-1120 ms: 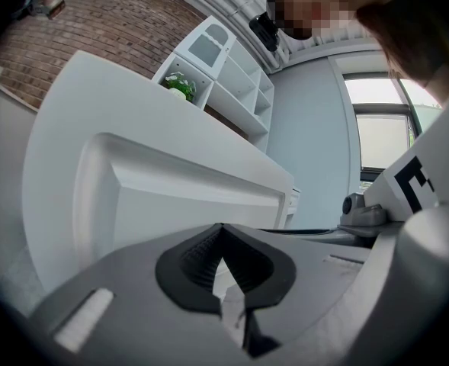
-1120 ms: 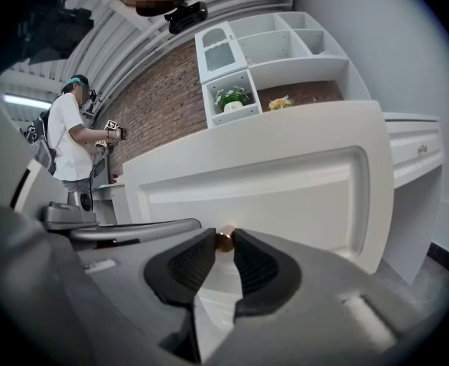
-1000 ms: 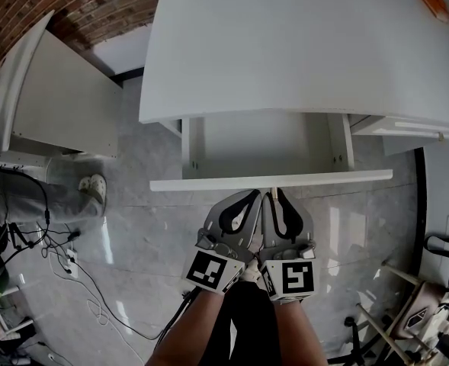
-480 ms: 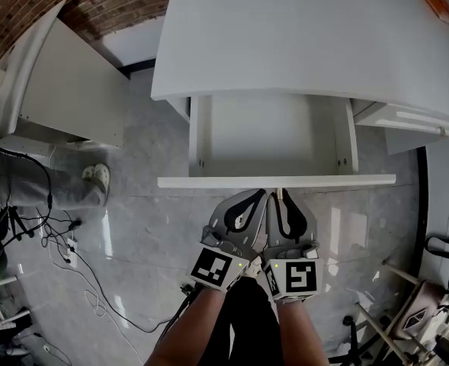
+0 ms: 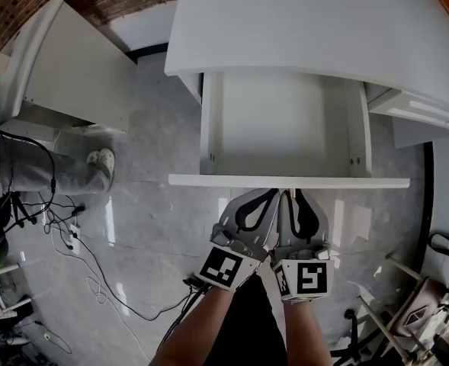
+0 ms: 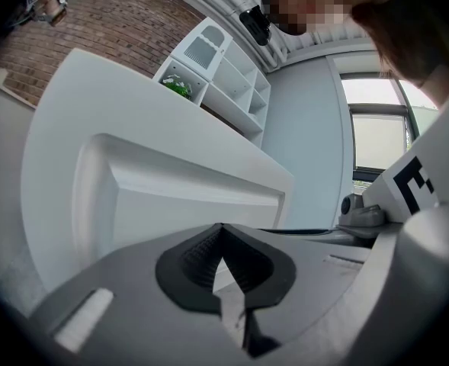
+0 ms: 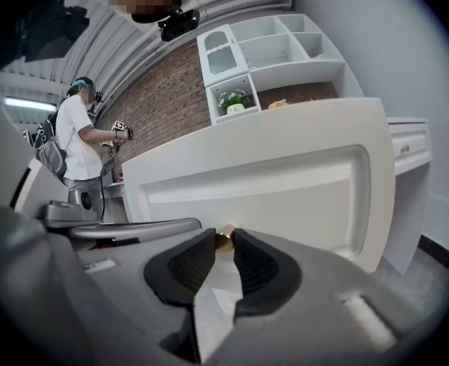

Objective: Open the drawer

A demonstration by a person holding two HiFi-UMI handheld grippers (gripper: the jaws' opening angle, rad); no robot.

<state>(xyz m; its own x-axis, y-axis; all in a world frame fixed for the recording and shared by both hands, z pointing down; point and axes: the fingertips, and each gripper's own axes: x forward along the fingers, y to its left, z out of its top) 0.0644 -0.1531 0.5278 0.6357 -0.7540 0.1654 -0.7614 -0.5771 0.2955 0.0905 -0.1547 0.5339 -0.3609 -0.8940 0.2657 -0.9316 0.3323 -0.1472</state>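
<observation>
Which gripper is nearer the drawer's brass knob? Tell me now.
Right. The right gripper is closed on the knob on the drawer front. The left gripper sits beside it, on the knob's left in the head view, jaws together and holding nothing.

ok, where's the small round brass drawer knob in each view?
Head view: hidden where the right gripper meets the white drawer front.
Left gripper view: not visible; drawer front fills the middle.
Right gripper view: lower centre, brass knob pinched between the jaws.
Shared landmark: the drawer front.
</observation>
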